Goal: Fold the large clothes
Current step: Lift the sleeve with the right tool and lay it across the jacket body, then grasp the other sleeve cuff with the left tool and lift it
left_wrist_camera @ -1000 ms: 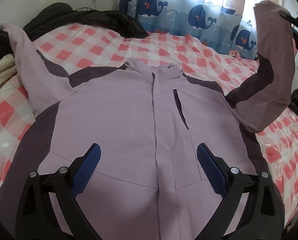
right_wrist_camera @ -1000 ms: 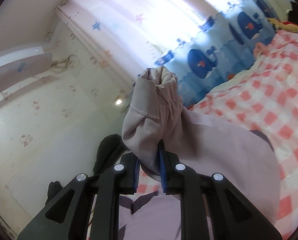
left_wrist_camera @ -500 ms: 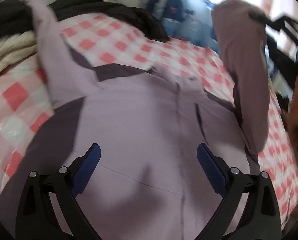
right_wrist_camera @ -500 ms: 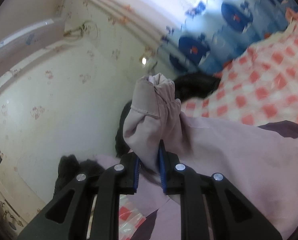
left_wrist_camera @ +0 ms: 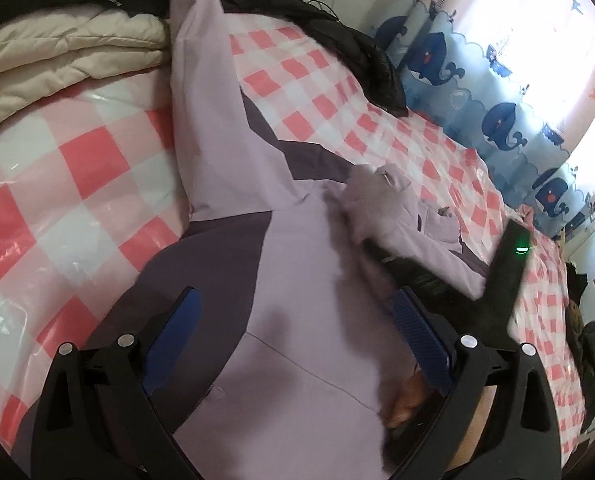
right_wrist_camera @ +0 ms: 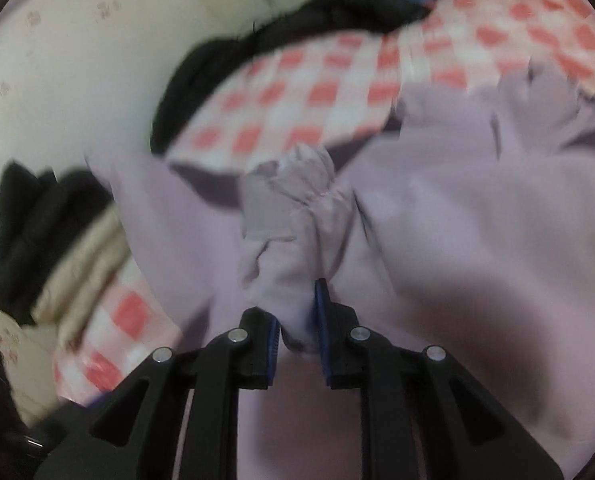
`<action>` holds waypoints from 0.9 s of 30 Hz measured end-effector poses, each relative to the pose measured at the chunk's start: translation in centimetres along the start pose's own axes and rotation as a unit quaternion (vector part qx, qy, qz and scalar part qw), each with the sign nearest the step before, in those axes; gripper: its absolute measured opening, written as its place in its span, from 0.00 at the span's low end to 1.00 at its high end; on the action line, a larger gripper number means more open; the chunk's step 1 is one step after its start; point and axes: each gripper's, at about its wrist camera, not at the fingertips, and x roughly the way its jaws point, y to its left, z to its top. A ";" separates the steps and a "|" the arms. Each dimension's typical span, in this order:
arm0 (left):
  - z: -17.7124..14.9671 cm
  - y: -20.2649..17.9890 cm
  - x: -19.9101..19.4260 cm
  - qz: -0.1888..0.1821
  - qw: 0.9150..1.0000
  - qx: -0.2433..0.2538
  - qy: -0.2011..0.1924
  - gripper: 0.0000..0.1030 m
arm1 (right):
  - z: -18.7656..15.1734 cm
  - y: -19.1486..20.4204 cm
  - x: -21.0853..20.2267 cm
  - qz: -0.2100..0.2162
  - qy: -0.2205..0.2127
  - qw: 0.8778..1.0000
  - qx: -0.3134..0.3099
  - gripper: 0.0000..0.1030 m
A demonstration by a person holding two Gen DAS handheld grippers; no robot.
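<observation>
A lilac jacket [left_wrist_camera: 305, 264] with dark purple side panels lies front-up across the bed [left_wrist_camera: 69, 184], which is covered in a red-and-white checked plastic sheet. My left gripper [left_wrist_camera: 293, 328] hangs over the jacket's lower body with its blue-padded fingers [left_wrist_camera: 173, 328] spread wide, nothing between them. My right gripper [right_wrist_camera: 297, 320] has its fingers drawn narrow, pinching the gathered elastic cuff [right_wrist_camera: 293, 196] of one sleeve; that cuff sits bunched over the jacket's chest, close to the collar [right_wrist_camera: 537, 108] (the view from this hand is smeared with motion blur, so finer detail is lost). From the left camera the same cuff shows as a pale blurred lump [left_wrist_camera: 365, 204] beside the collar, with the black frame of the right gripper [left_wrist_camera: 501, 280] and its green light behind it toward the bed's right edge. The jacket's other sleeve [left_wrist_camera: 209, 96] stretches out flat toward the far left corner of the bed, its end reaching a folded cream quilt [left_wrist_camera: 61, 56] there. Dark clothing [left_wrist_camera: 329, 32] is heaped along the bed's far edge against the wall. A curtain printed with blue whales [left_wrist_camera: 497, 112] hangs past the far right corner.
</observation>
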 end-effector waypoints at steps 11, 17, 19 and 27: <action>0.2 -0.3 0.2 0.011 0.999 0.001 -0.031 0.91 | -0.5 3.0 -2.1 -0.039 0.082 0.990 -0.110 0.88; 0.2 -1.4 -1.0 -0.022 0.998 0.010 -0.065 0.91 | -0.4 0.5 -12.8 -0.098 -0.032 0.991 -0.085 0.90; 0.5 -3.9 -0.6 -0.046 0.996 0.040 -0.072 0.92 | -1.0 -3.0 -18.2 -0.151 -0.096 0.983 -0.036 0.93; 2.9 -10.7 8.9 -0.004 0.993 0.112 -0.038 0.92 | -3.7 -19.1 -23.2 -0.207 -0.121 0.951 0.194 0.93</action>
